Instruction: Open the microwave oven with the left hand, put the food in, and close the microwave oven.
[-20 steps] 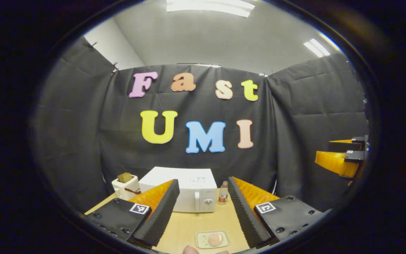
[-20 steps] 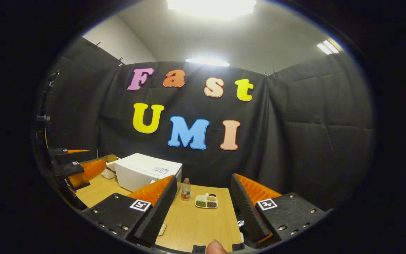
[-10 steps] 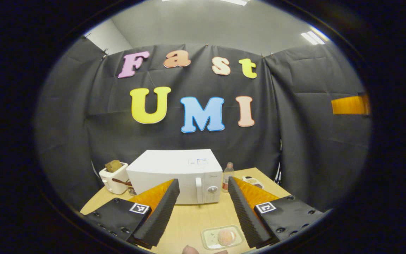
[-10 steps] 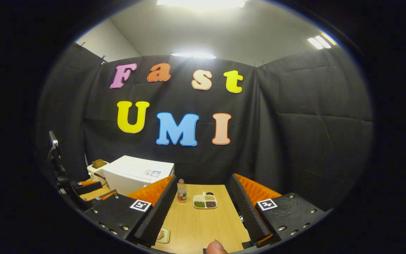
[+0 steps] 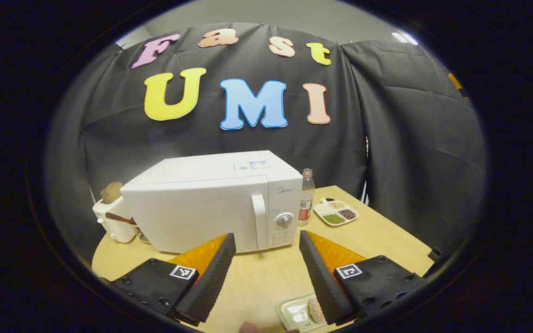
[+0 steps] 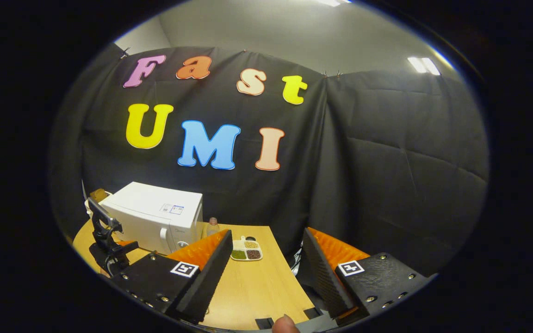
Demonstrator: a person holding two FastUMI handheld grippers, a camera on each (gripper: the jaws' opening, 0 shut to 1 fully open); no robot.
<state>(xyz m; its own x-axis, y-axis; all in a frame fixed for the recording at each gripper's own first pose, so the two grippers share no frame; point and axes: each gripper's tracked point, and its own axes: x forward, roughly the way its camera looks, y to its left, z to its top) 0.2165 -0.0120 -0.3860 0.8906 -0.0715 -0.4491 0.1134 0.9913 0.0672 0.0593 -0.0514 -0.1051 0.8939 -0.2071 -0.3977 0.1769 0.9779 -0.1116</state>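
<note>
Left gripper view
- left gripper: my jaws stood wide apart, nothing between them, hanging over the table.
- microwave: sat straight ahead, just past my fingertips, door shut; its handle lined up with the gap between the jaws, the knob a bit right of that.
- food: round piece in a small pale tray, low, tucked against the inside of my right finger, partly hidden by it.
- bottle: upright just beside the microwave's right side, beyond the right finger.
- divided dish: further right of the bottle, three small fillings.
- toaster: beyond the left finger, touching or nearly touching the microwave's left side, I could not tell which.

Right gripper view
- right gripper: jaws wide too, holding nothing.
- microwave: off past my left finger, well apart from the jaws.
- left gripper: seen far left in front of the microwave; from here I could not tell its opening.
- divided dish: just beyond my left fingertip.
- bottle: between dish and microwave.
- fingertip: at the bottom edge, below the gap.
</note>
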